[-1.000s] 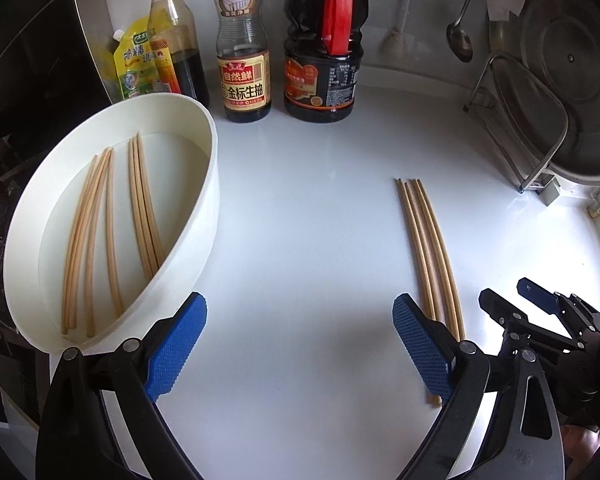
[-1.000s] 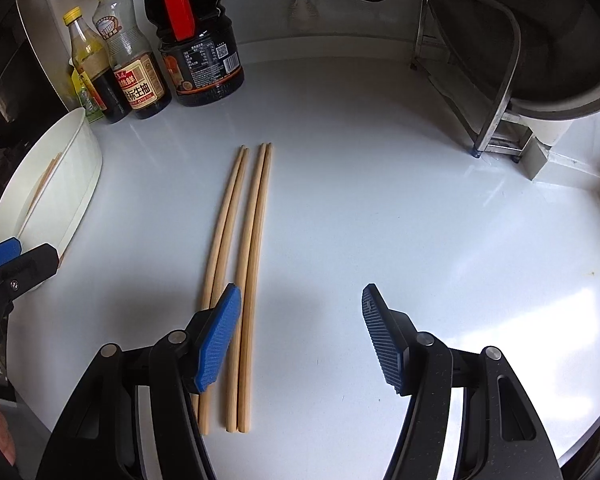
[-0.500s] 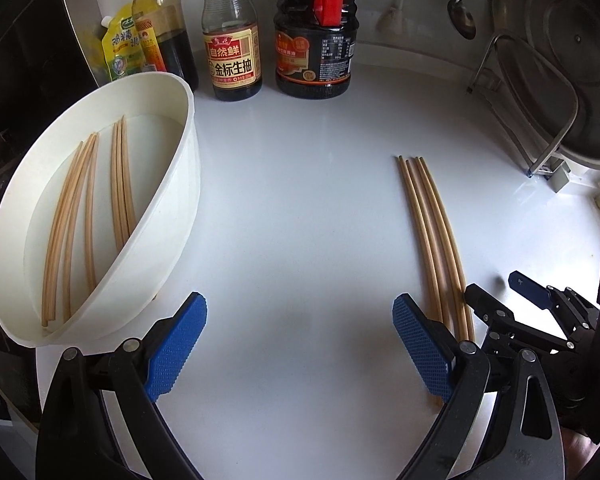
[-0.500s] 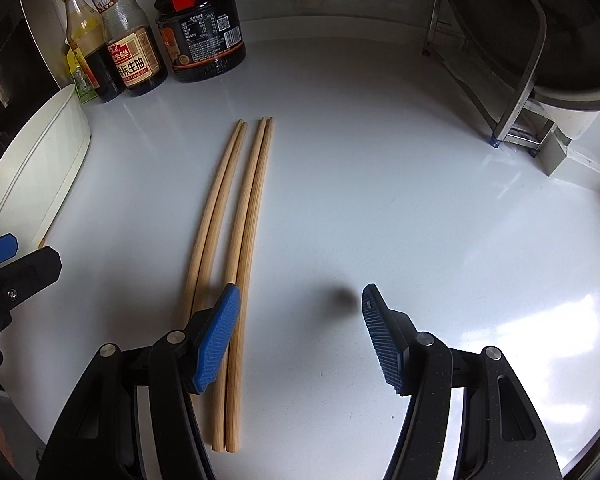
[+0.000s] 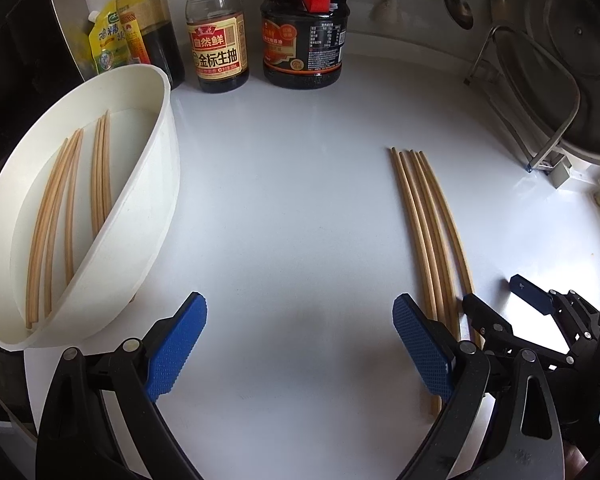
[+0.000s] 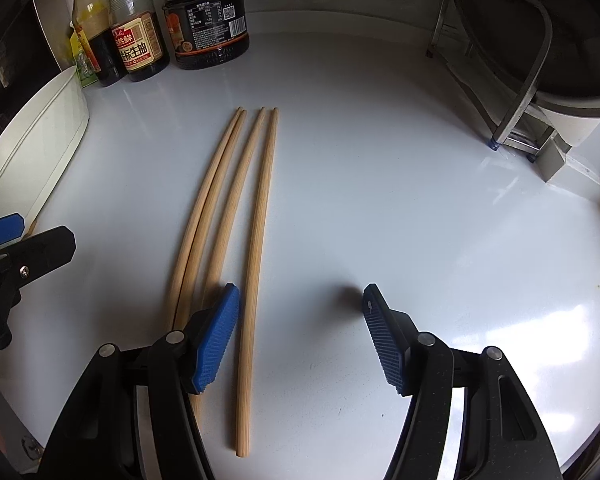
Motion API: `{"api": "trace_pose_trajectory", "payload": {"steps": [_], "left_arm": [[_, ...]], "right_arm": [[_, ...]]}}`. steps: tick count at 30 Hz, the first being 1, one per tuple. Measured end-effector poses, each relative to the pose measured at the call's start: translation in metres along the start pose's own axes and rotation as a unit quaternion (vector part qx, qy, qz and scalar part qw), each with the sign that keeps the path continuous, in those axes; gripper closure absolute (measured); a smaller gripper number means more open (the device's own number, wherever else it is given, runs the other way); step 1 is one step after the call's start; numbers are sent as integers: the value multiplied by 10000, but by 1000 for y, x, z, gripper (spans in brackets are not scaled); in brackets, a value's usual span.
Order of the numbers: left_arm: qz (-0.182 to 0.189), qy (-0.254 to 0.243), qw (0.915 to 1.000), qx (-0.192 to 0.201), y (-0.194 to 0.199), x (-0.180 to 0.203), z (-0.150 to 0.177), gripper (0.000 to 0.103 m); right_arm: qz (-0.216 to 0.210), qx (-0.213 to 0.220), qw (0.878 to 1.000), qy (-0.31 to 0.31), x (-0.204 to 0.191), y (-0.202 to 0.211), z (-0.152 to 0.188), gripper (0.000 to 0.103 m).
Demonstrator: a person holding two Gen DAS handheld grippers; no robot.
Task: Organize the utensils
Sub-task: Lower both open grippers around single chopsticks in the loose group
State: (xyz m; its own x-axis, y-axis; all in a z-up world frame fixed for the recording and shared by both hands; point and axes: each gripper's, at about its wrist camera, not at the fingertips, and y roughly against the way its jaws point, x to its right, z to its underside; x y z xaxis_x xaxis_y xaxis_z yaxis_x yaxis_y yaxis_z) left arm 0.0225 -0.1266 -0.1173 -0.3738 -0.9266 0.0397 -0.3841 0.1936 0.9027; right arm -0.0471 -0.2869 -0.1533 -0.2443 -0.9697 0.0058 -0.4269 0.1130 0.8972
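Several wooden chopsticks (image 6: 236, 216) lie side by side on the white counter; they also show in the left wrist view (image 5: 428, 232). My right gripper (image 6: 300, 332) is open and low over their near ends, with the rightmost chopstick between its pads and the others under or left of its left pad. A white oval tray (image 5: 148, 216) at the left holds several more chopsticks (image 5: 60, 208). My left gripper (image 5: 300, 348) is open and empty over bare counter between the tray and the loose chopsticks.
Sauce bottles (image 5: 216, 40) stand along the back wall. A metal rack (image 6: 512, 80) holding a pot lid stands at the back right. A ladle (image 5: 458, 4) hangs on the wall. The tray's edge (image 6: 48, 128) shows in the right wrist view.
Both grippers have moved forward and lower toward the counter. The right gripper has shifted so that one chopstick now lies between its pads.
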Motion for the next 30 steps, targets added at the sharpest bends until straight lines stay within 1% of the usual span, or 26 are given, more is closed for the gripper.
{"api": "trace_pose_trajectory", "payload": {"steps": [4, 9, 13, 18, 27, 30], "left_arm": [[25, -112, 9999, 23, -3, 11, 1, 10], [162, -175, 9997, -95, -13, 25, 3, 10], [199, -324, 9992, -151, -19, 37, 5, 10], [299, -302, 9989, -222, -26, 41, 7, 10], [258, -298, 9985, -388, -39, 46, 9, 10], [228, -282, 9988, -339, -40, 46, 9, 9]], "right_arm": [[37, 26, 10000, -56, 11, -1, 0, 42], [101, 27, 9997, -202, 29, 0, 2, 42], [-25, 105, 9995, -285, 40, 4, 4, 42], [-39, 141, 9993, -331, 45, 5, 6, 42], [-76, 176, 9992, -337, 45, 5, 5, 42], [-79, 177, 9993, -323, 45, 5, 4, 42]]}}
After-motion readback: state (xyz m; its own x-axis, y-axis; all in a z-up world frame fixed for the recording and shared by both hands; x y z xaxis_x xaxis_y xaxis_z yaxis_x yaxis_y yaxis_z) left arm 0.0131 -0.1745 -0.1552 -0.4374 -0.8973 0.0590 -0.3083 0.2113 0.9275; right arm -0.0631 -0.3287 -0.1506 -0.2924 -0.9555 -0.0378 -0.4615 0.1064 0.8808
